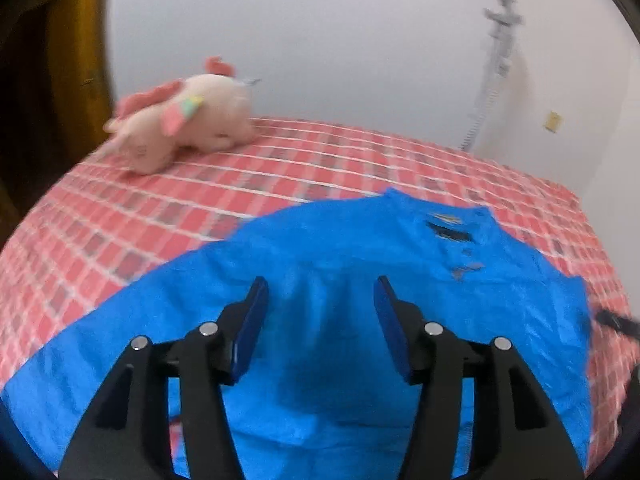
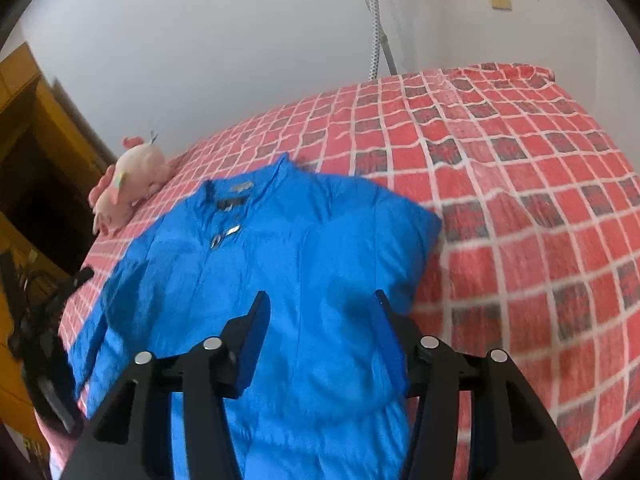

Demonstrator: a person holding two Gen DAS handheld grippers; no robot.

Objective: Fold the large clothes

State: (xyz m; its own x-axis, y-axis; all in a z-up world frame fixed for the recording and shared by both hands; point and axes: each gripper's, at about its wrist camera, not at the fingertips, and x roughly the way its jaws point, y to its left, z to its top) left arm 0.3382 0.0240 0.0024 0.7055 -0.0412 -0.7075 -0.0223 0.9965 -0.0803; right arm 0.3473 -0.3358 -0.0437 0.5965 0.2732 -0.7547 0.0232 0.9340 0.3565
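A large bright blue jacket point(image 1: 360, 248) lies spread on a bed, collar and zipper away from me; it also shows in the right wrist view point(image 2: 280, 240). My left gripper point(image 1: 320, 284) is open and empty, hovering over the jacket's body. My right gripper point(image 2: 320, 300) is open and empty, over the jacket's lower right part. The tip of the right gripper shows at the jacket's right edge in the left wrist view point(image 1: 616, 320). The left gripper shows blurred at the bed's left edge in the right wrist view point(image 2: 52, 304).
The bed has a red checked cover point(image 1: 280, 168), seen also in the right wrist view point(image 2: 520, 184). A pink plush toy point(image 1: 180, 120) lies at the far left of the bed point(image 2: 128, 184). A garment steamer pole point(image 2: 376, 28) stands by the white wall. A wooden wardrobe point(image 2: 32, 120) is at left.
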